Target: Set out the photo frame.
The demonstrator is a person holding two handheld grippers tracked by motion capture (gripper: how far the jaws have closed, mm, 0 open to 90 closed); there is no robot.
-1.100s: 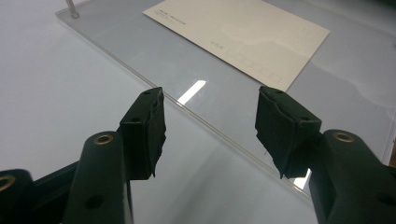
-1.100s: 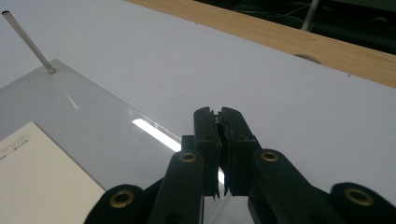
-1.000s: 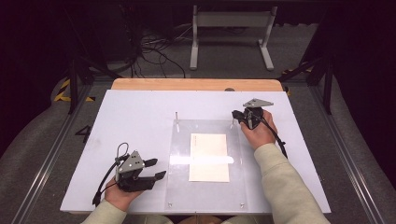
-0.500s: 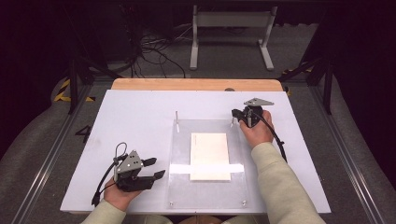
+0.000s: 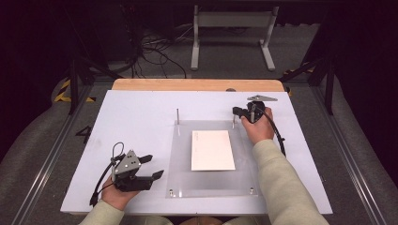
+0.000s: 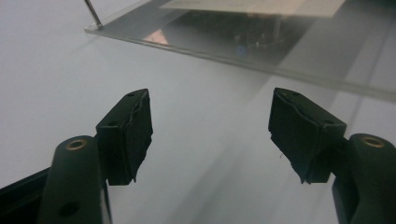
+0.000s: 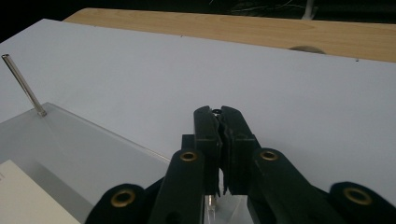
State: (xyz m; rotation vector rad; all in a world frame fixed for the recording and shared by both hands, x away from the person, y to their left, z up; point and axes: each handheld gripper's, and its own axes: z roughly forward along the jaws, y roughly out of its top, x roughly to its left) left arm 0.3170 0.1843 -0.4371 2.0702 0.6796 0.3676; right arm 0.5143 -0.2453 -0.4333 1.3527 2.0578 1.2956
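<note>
Here the right gripper, right of centre in the high view, pinches the upright pin at the clear plate's far right corner. The left gripper, jaws just spread and empty, waits lower left.

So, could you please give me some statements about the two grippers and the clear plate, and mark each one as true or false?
1. The right gripper is shut on the thin metal pin at a far corner of the clear plate. True.
2. The left gripper holds the white sheet. False: its jaws, which have just been opening, stand apart with nothing between them.
3. The white sheet lies on the clear plate. True.
4. The left gripper rests on the clear plate. False: it is beside the plate, over the white table.
</note>
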